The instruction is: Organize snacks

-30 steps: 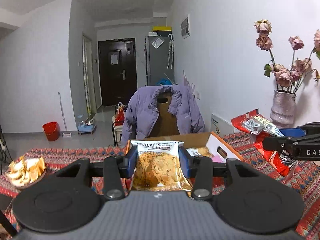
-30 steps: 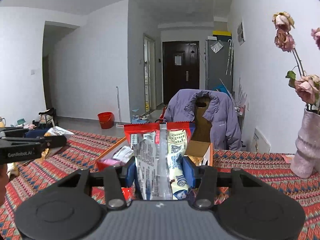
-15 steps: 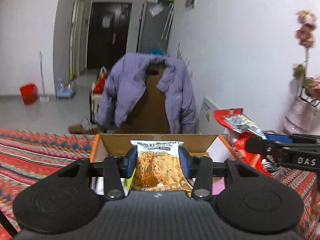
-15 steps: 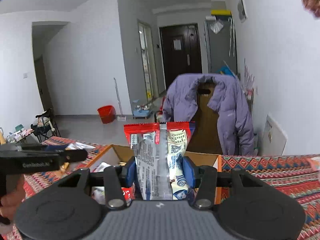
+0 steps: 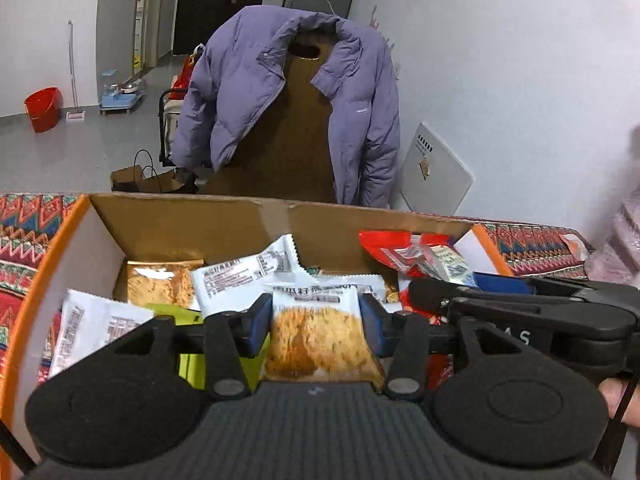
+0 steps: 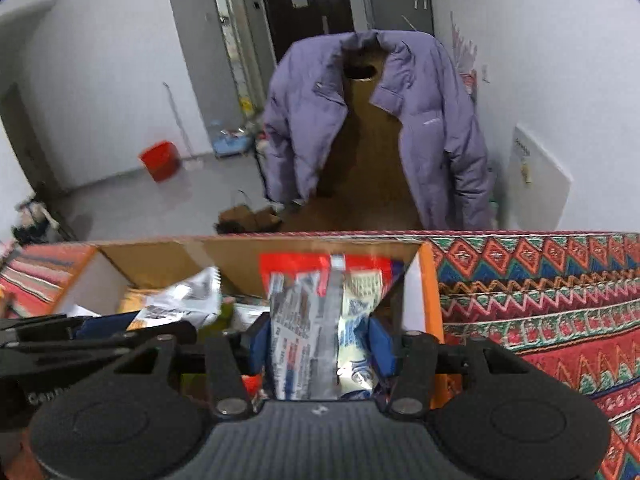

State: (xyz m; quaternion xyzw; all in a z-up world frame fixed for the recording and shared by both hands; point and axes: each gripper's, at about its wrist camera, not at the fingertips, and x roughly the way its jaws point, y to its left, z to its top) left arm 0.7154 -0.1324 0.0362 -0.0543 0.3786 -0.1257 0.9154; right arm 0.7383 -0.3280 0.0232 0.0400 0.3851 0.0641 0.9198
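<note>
An open cardboard box (image 5: 192,224) with orange edges holds several snack packets. My left gripper (image 5: 316,312) hangs over its middle. A white cookie packet (image 5: 316,332) stands upright between the blue pads, which still touch its sides as the jaws are opening. My right gripper (image 6: 322,344) is over the box's (image 6: 160,256) right end, its jaws opening. A red-and-silver packet (image 6: 316,320), blurred, sits loosely between its pads. That same gripper (image 5: 520,312) also shows at the right of the left wrist view, the packet (image 5: 408,252) sticking out ahead of it.
The box stands on a red patterned tablecloth (image 6: 540,300). Behind the table a purple jacket (image 5: 288,92) hangs over a brown chair. A white panel (image 5: 436,172) leans on the wall, and a pinkish vase (image 5: 624,240) stands at the far right. A red bucket (image 5: 42,108) sits on the floor.
Both grippers moved forward and down, from in front of the box to above its inside, pointing more steeply down. The right pads stand slightly wider around the red-and-silver packet.
</note>
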